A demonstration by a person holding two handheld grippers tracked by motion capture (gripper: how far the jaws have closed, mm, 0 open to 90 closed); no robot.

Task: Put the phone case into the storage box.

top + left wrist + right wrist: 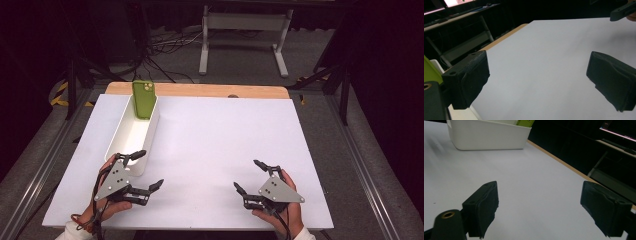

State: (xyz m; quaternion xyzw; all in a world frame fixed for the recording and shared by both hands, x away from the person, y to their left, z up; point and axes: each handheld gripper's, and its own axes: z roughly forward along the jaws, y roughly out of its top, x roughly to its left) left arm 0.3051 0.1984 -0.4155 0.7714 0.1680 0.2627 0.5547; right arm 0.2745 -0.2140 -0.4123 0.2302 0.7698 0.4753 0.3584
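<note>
Both your left gripper [148, 169] and right gripper [246, 174] rest agape, empty, by the table's [215, 135] near edge, the phone [143, 99] propped in the bin [131, 136] at its far-left corner.

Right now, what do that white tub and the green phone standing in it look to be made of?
The white tub looks like smooth moulded plastic: thin walls, rounded corners, faint sheen. The green phone seems to wear a matte, probably silicone case, evenly coloured without glare.
</note>
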